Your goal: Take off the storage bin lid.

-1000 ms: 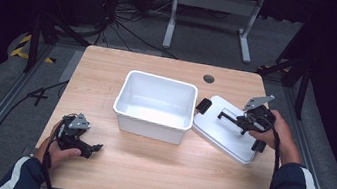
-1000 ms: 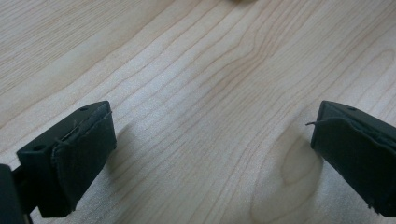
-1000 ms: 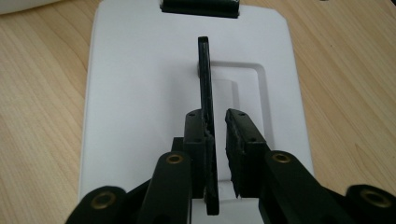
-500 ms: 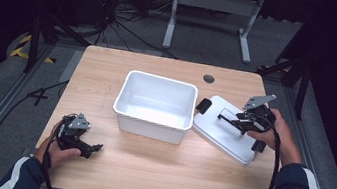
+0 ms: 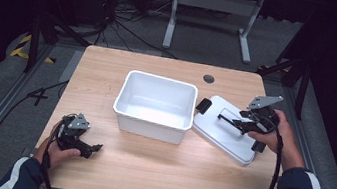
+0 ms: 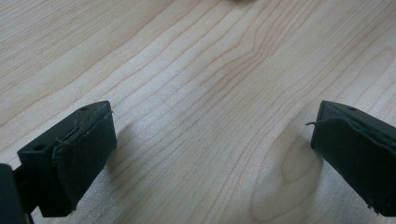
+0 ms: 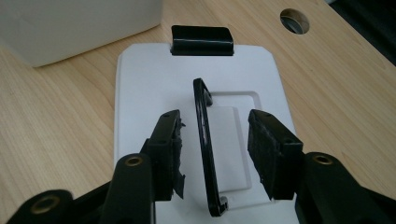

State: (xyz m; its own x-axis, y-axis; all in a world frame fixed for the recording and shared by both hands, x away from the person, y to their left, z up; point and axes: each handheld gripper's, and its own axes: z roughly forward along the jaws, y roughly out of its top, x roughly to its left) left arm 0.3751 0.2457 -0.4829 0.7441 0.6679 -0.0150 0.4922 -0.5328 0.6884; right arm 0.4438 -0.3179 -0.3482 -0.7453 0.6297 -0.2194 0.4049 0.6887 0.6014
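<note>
Your right gripper (image 7: 212,154) has just been opening; its jaws now stand apart astride the upright black handle (image 7: 205,154) of the flat white plastic lid (image 7: 140,93), touching nothing. Lift now and you leave it behind. Your left gripper (image 6: 210,158) rests wide open, empty.

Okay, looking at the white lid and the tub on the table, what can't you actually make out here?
- Near end of the lid: right claw view, cut off by the bottom edge behind the claw.
- Lid's near clip: high view, partly behind the hand.
- Tub: right claw view, cropped by the top edge.
</note>
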